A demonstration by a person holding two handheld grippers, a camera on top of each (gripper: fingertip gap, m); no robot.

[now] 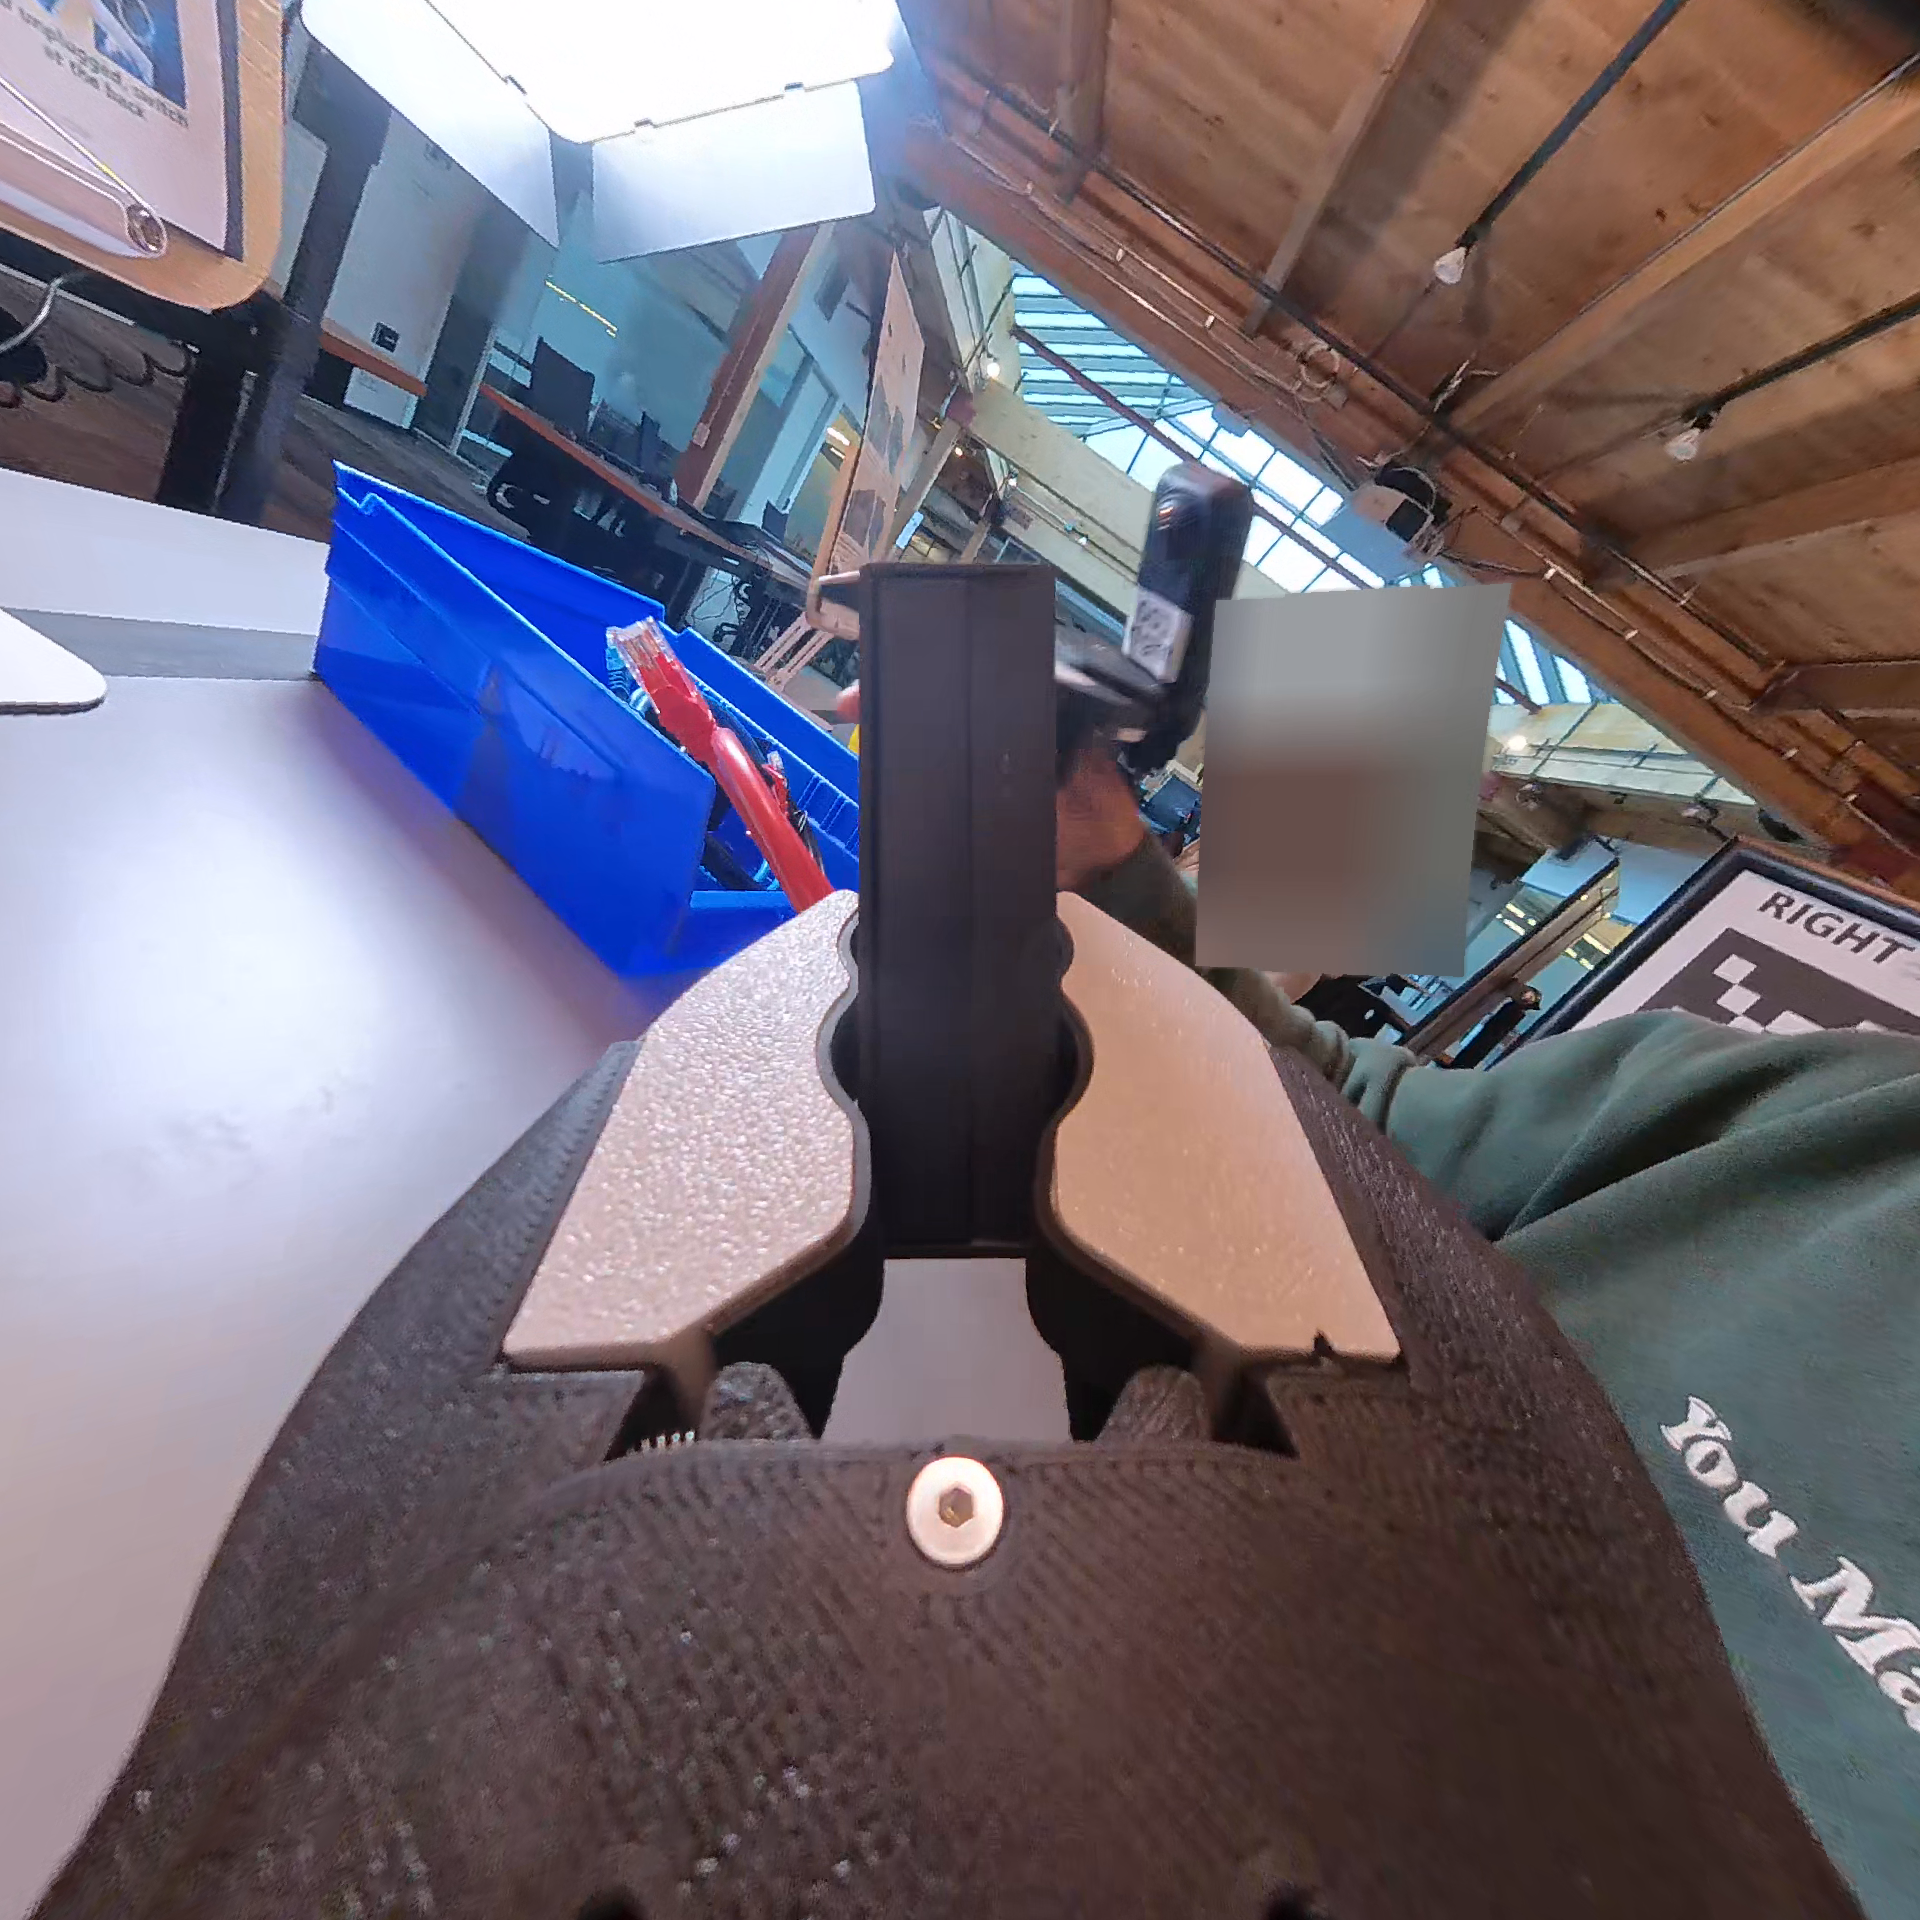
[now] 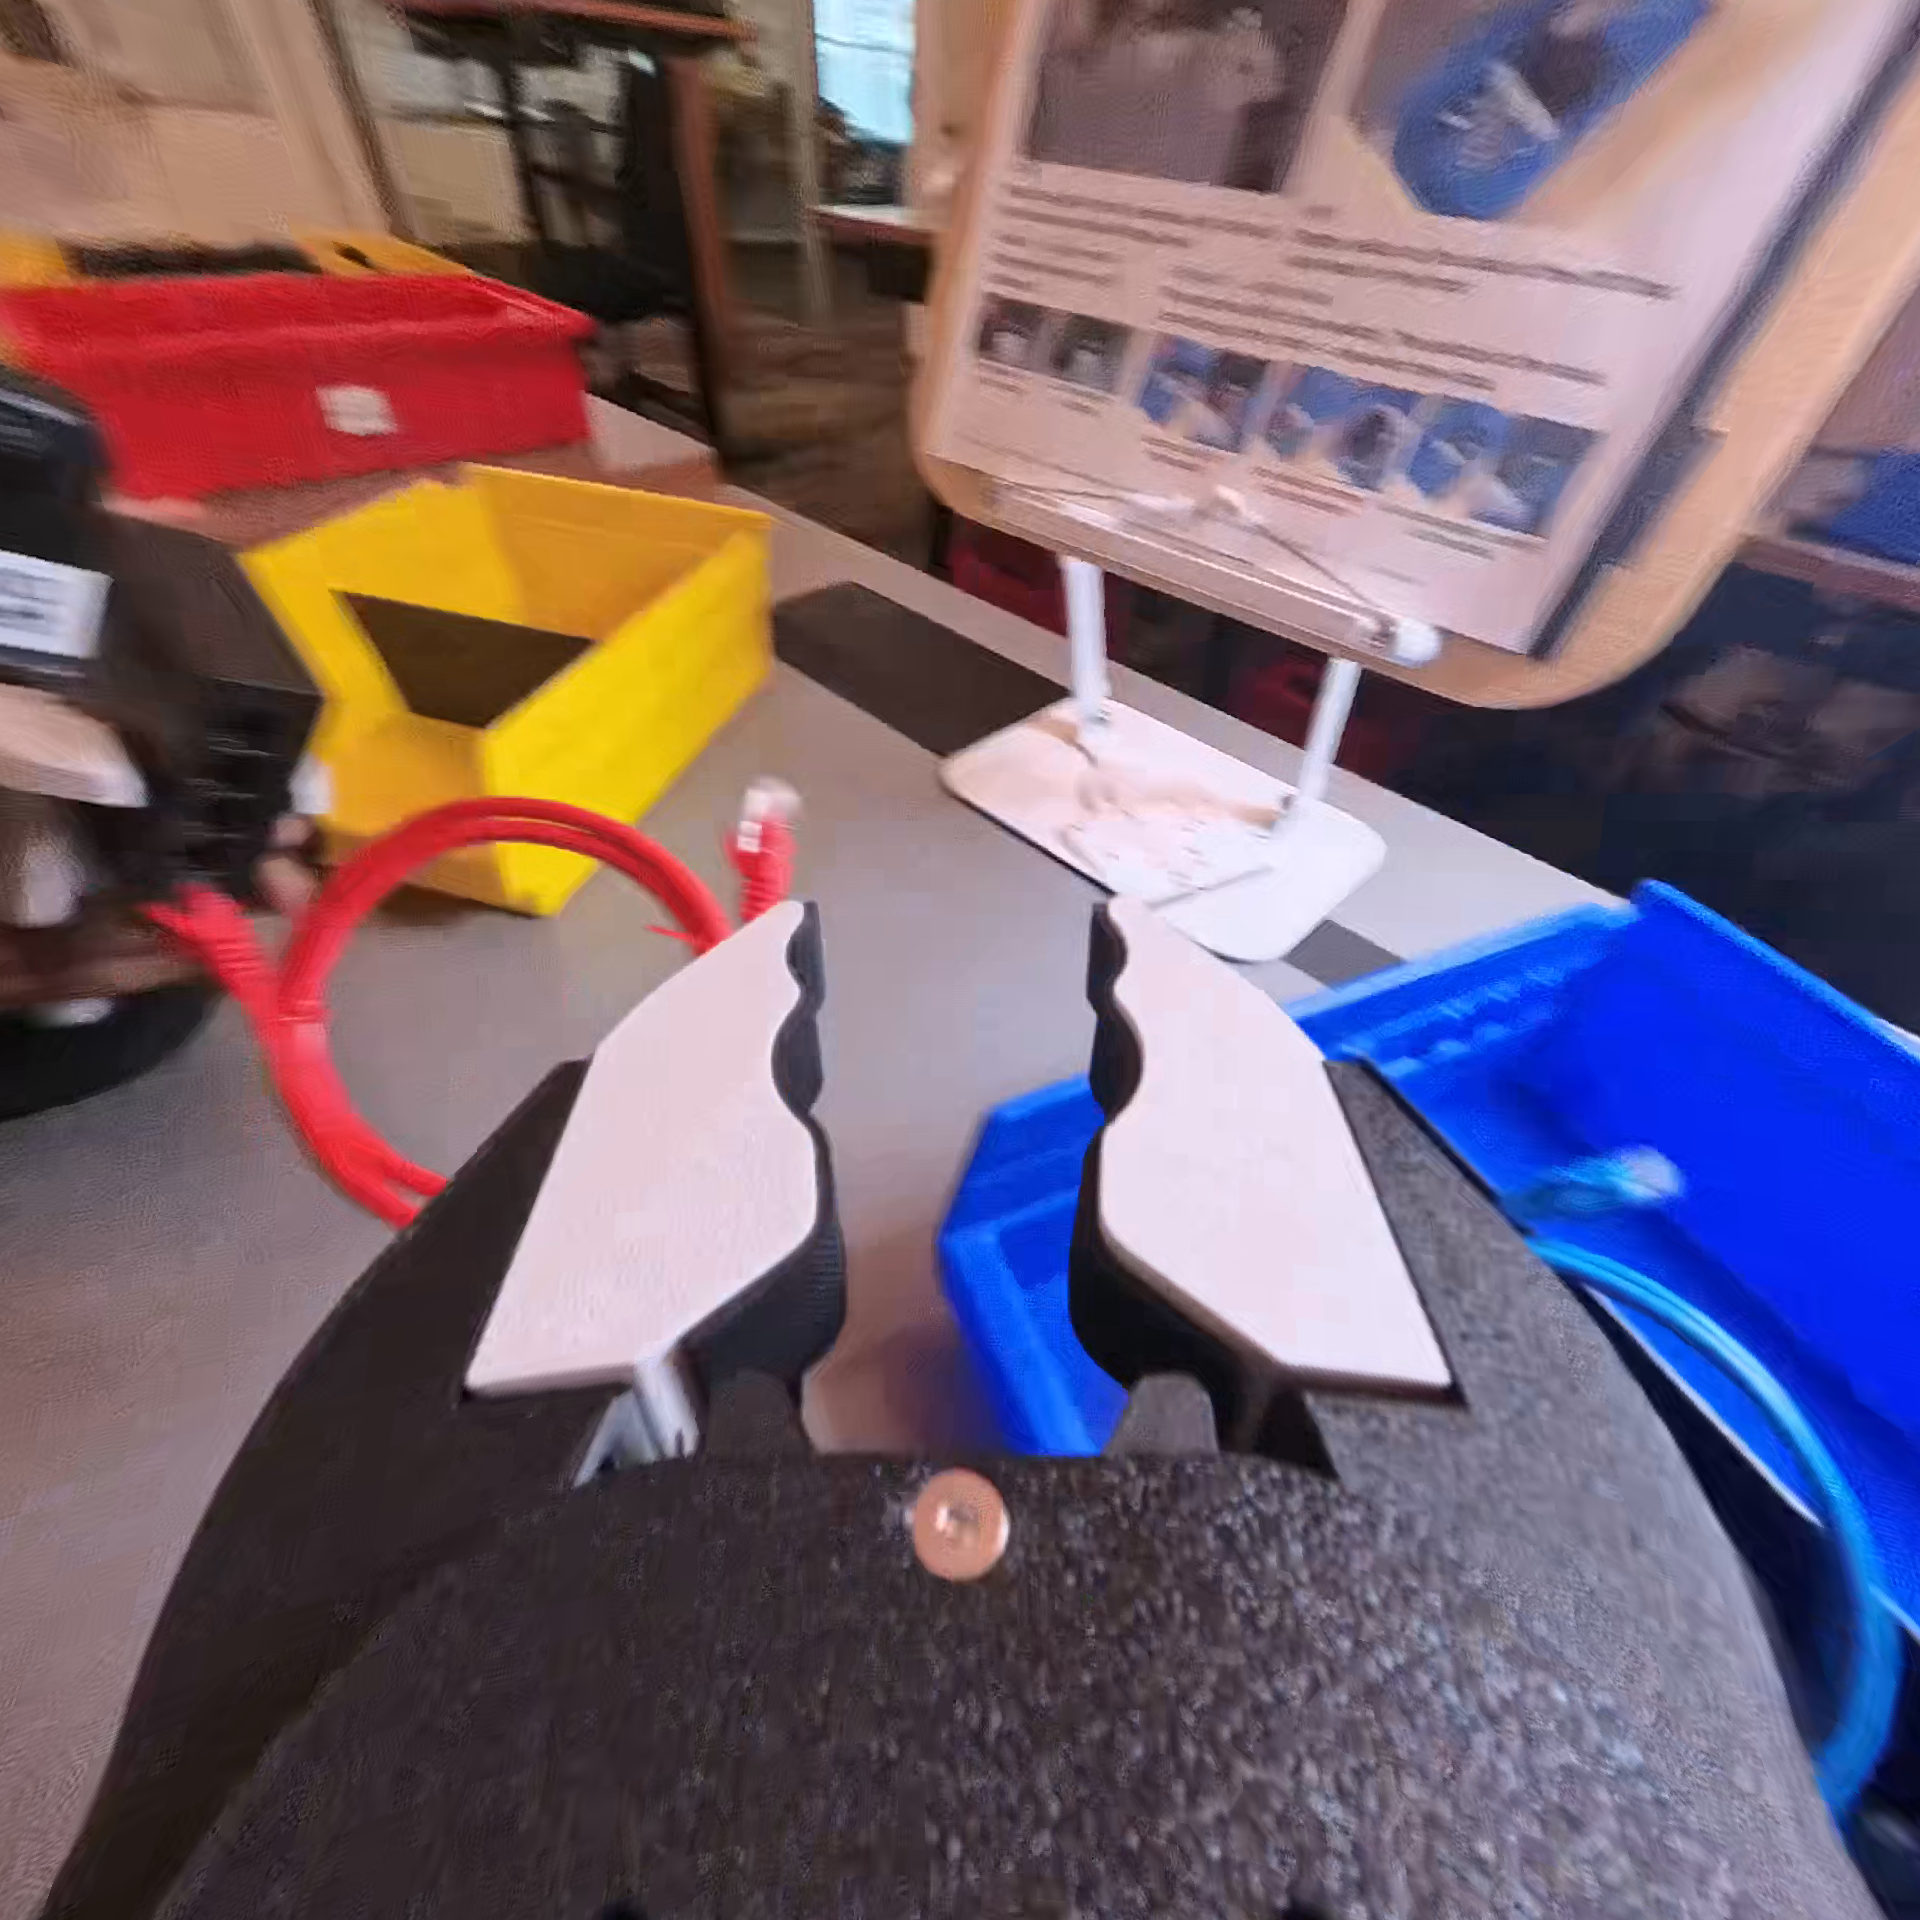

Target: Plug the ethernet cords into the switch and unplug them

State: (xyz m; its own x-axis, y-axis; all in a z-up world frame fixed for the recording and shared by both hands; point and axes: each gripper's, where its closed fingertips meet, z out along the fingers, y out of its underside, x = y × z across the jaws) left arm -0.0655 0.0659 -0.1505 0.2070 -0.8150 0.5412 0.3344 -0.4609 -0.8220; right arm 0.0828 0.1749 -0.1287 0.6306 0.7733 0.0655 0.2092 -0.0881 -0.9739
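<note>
left gripper (image 1: 958, 935): clamped on the black switch (image 1: 961, 831), which stood upright between its fingers
right gripper (image 2: 956, 935): fingers apart, nothing held
red cord (image 2: 332, 997): lay on table (image 2: 156, 1299), left of right fingers

L gripper (image 1: 958, 935) fingers clamped, R gripper (image 2: 954, 935) fingers apart

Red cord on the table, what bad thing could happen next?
1. One end of the red cord seems plugged into the black switch, which the left tool grips. Moving the switch may drag the cord's loop across the table.
2. The right tool is open and empty, and its view is blurred. It may miss the free plug or bump the blue bin beside it.
</note>
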